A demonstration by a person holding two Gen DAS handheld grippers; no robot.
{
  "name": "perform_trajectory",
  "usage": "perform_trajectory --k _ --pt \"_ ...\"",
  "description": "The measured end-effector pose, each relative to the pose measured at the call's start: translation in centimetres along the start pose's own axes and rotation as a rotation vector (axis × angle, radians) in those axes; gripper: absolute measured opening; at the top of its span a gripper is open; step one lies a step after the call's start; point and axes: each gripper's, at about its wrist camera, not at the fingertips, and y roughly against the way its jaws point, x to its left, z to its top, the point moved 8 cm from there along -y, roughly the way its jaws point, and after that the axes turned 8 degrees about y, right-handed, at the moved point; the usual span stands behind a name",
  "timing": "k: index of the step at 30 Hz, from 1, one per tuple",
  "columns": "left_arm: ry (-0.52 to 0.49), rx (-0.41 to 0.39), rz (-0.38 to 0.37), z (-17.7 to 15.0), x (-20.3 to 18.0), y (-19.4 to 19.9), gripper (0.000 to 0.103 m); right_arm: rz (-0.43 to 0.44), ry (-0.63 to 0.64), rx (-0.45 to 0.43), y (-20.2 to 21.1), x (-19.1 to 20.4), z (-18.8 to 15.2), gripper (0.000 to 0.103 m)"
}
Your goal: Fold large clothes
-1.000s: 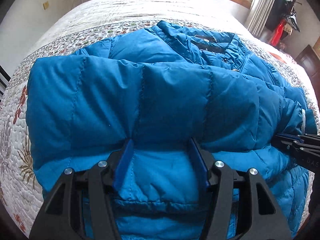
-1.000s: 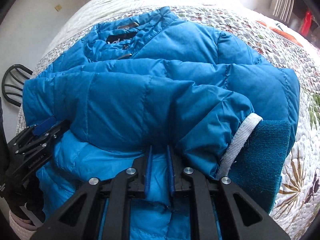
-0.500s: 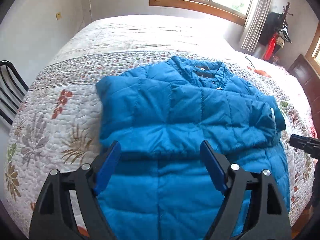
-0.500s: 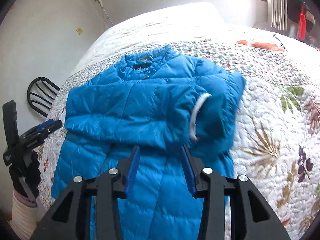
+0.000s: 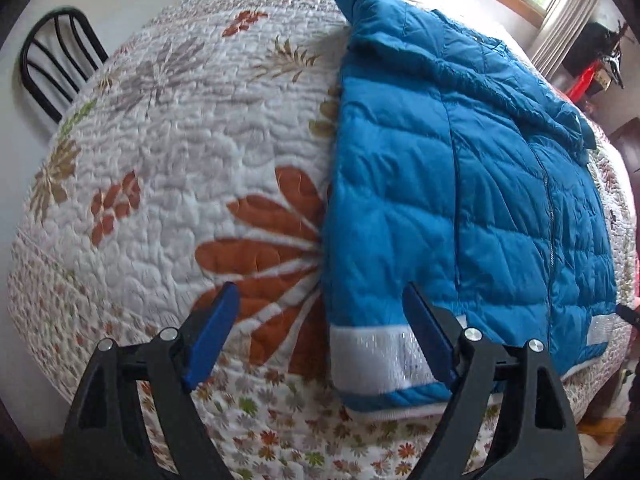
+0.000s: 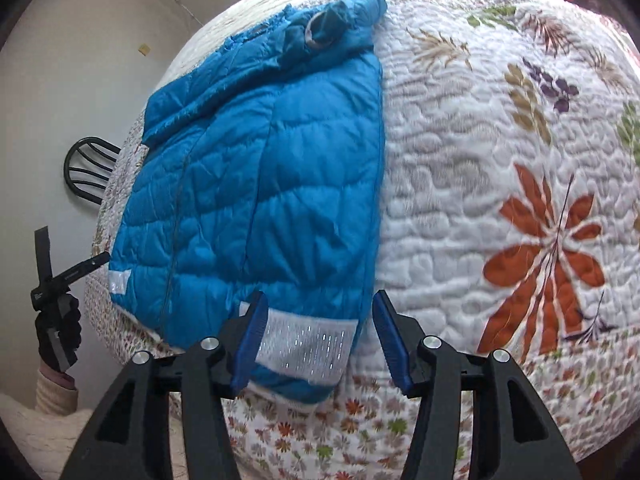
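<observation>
A blue puffer jacket lies flat on the quilted bed, its sleeves folded across the chest and white reflective bands at the hem. My left gripper hangs open over the jacket's left hem corner, with nothing pressed between its blue pads. In the right wrist view the jacket fills the left side. My right gripper hovers over the right hem corner, its jaws opening; the white band shows between them but is not gripped. The left gripper also appears at the far left, held by a gloved hand.
A black metal chair stands beyond the bed's left side, by the white wall. A window with curtains and a red item lie at the far right. The bed's near edge drops off just below both grippers.
Both grippers let go of the folded sleeves, drew back to the hem at the bed's near edge and moved apart to opposite corners. Both jaws widened.
</observation>
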Motion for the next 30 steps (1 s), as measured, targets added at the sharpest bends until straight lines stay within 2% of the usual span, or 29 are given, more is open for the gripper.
perform_trajectory --k 4,8,10,14,17,18,22,25,27,30 --pt "0.052 0.022 -0.056 -1.9 1.0 -0.4 0.083 0.054 -0.028 0.005 -0.6 0.2 -1.6 0.055" --pt "0.106 0.075 -0.17 -3.2 0.7 -1.2 0.083 0.067 -0.047 0.034 -1.8 0.2 -2.3 0.055" --pt "0.105 0.093 -0.189 -3.8 0.4 -1.6 0.083 0.093 -0.043 0.038 -2.4 0.7 -2.6 0.054" --pt "0.113 0.11 -0.221 -4.5 0.0 -2.0 0.08 0.087 -0.043 0.04 -3.2 0.9 -2.7 0.053" --pt "0.132 0.144 -0.294 -5.0 -0.8 -1.9 0.067 0.117 -0.057 0.023 -3.2 0.9 -2.6 0.045" --pt "0.135 0.158 -0.313 -5.3 -1.2 -2.0 0.065 0.129 -0.062 0.018 -3.3 0.9 -2.6 0.042" --pt "0.121 0.158 -0.286 -5.1 -1.9 -2.2 0.059 0.171 -0.08 -0.011 -3.3 0.5 -2.6 0.025" --pt "0.143 0.159 -0.285 -5.0 -1.8 -2.3 0.04 0.209 -0.114 -0.022 -3.1 0.0 -2.5 0.017" --pt "0.167 0.153 -0.298 -4.8 -1.4 -2.1 0.024 0.217 -0.108 -0.03 -2.7 0.1 -2.4 0.014" --pt "0.168 0.129 -0.325 -4.7 -1.4 -1.2 0.014 0.224 -0.08 -0.044 -1.7 0.5 -2.0 0.012"
